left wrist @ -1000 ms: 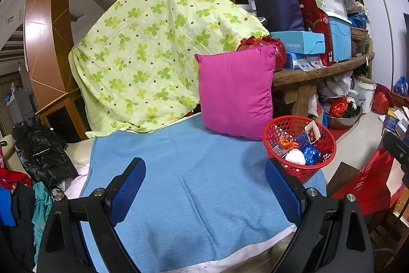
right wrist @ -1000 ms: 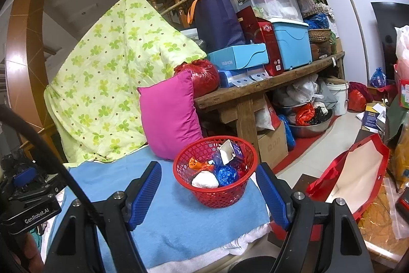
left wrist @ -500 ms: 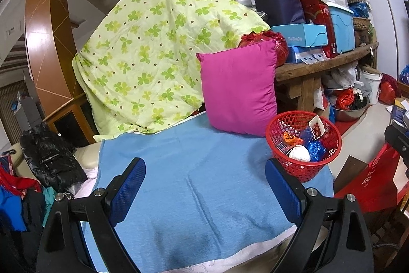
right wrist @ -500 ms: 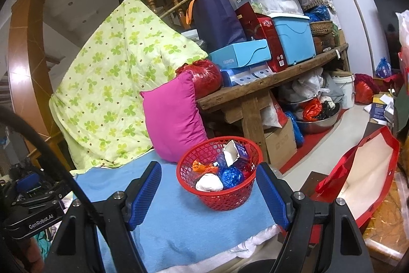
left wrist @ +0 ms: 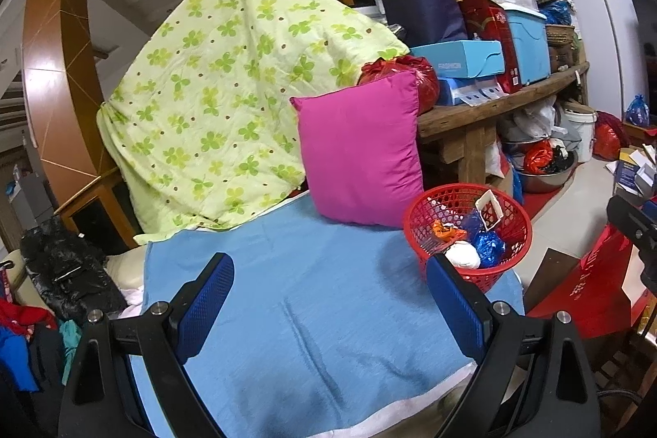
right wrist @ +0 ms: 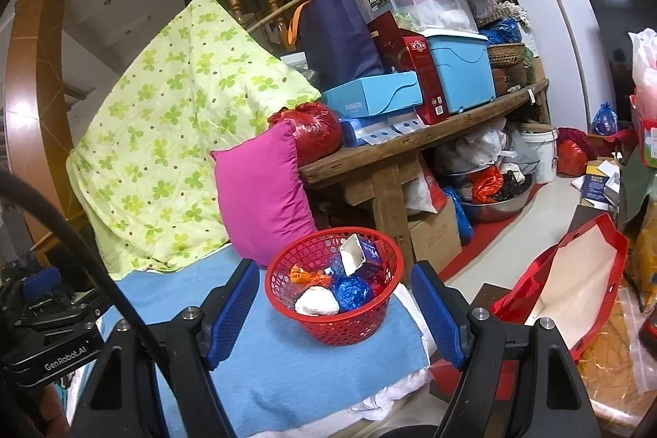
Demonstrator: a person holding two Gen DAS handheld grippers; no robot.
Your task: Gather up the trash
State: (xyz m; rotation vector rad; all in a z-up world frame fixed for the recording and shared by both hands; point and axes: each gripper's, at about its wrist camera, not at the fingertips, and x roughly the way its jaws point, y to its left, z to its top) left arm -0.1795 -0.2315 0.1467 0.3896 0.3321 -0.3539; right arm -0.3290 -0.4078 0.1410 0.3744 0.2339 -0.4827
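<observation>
Both grippers open and empty; trash sits in the basket.

In the left wrist view I see the left gripper low in the frame, jaws spread wide over the bare blue towel, gripping nothing. The red basket stands at right of centre, beside the pink pillow. In the right wrist view my right gripper is also spread wide and holds nothing; the basket shows between its fingers, clear of both pads. Inside lie a white wad, blue wrapper, orange wrapper and small carton.
</observation>
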